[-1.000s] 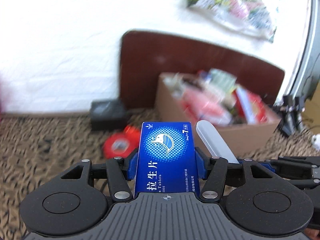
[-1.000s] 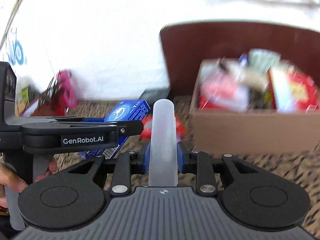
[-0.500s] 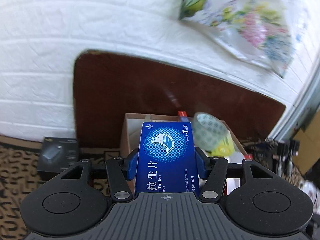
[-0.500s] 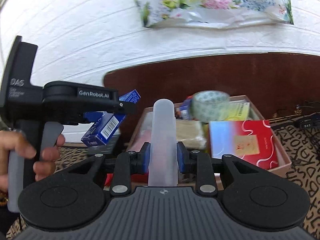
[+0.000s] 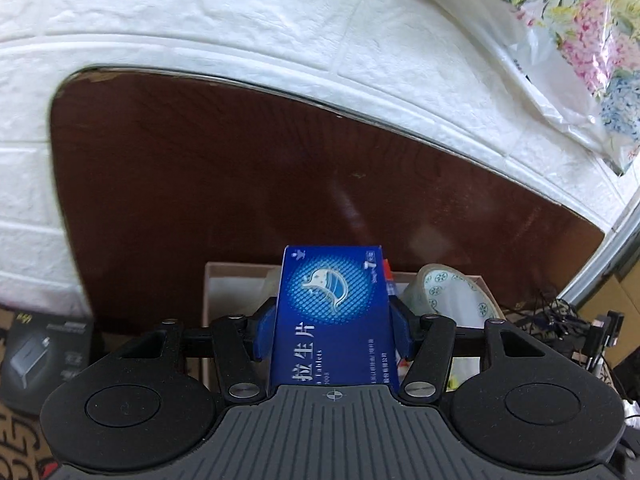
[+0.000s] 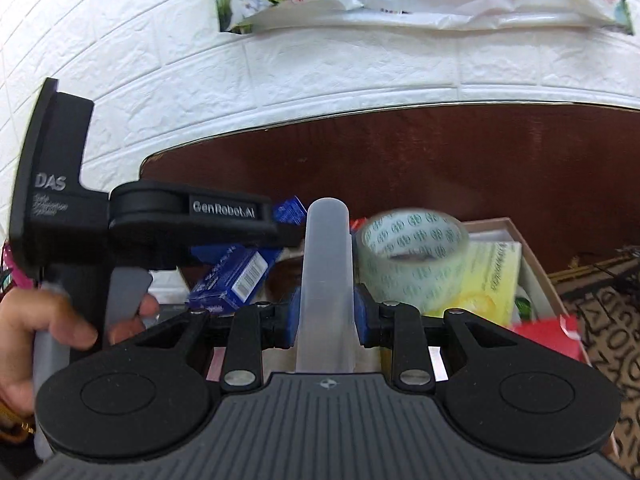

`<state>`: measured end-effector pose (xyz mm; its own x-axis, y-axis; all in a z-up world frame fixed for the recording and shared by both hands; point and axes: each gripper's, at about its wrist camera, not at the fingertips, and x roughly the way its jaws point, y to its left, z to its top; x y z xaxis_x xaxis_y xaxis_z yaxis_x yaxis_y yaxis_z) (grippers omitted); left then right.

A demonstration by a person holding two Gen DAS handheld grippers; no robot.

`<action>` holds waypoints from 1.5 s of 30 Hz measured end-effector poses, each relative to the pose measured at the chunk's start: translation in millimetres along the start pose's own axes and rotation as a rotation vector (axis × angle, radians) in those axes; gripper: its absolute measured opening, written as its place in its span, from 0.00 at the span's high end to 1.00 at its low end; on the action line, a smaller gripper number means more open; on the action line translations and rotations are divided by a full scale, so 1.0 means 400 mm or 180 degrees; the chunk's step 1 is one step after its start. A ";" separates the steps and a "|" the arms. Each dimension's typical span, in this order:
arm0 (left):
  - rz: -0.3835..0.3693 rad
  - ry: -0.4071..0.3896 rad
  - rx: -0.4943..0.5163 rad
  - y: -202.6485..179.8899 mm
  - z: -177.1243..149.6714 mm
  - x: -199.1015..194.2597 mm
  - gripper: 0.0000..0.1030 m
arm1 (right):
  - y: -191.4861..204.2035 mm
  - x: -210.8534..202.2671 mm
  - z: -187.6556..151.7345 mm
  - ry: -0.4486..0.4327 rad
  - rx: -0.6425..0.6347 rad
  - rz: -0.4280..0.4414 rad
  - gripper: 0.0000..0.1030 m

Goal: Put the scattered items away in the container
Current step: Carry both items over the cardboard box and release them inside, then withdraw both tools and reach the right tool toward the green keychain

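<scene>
Through the left wrist view, the left claw has one blue tablet box standing upright between its blue pads; the box bears a white emblem on a dotted circle and white characters lower down. Its jaws are opening, and a narrow gap shows beside the box on either side, so the pads no longer press on it. Directly beyond the box lies one open cardboard box, set against a dark brown panel below a white brick-pattern wall. One roll of printed clear tape shows inside it, to the right of the claw. One dark packaged item lies on the patterned floor at lower left. Through the right wrist view, the right claw grips one translucent white tube, narrow and round-tipped, pointing forward between the pads; the jaws are beginning to open, with contact still apparent. The tube's tip sits above the cardboard box, just left of the tape roll, which rests on a yellow packet. One red item lies at the near right corner. At left, a person's hand holds the left claw's handle, the blue tablet box visible beneath it over the container's left edge.
</scene>
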<state>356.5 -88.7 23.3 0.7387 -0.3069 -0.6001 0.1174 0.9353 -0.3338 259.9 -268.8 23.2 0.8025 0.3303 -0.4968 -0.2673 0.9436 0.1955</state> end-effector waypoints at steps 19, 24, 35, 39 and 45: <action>-0.0055 0.0092 0.0009 0.058 -0.039 -0.054 0.07 | 0.041 -0.057 -0.076 -0.0173 -0.0340 -0.0263 0.45; -0.0128 0.0133 0.0081 0.043 -0.059 -0.104 0.00 | 0.074 -0.101 -0.070 -0.0235 -0.0397 -0.0271 0.11; -0.0385 -0.0022 0.0289 0.040 -0.197 -0.362 0.00 | 0.248 -0.270 -0.150 -0.0571 -0.1071 -0.0134 0.00; -0.0414 -0.0224 0.0379 0.069 -0.289 -0.469 0.00 | 0.305 -0.305 -0.210 -0.0596 -0.1136 0.0041 0.00; -0.0353 -0.0243 0.0012 0.169 -0.432 -0.558 0.00 | 0.382 -0.315 -0.331 -0.0451 -0.1127 0.0256 0.00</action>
<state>84.8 12.4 8.9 0.7695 -0.3942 -0.5025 0.2034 0.8971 -0.3922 47.3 -162.9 3.5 0.8305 0.4204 -0.3654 -0.4802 0.8728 -0.0872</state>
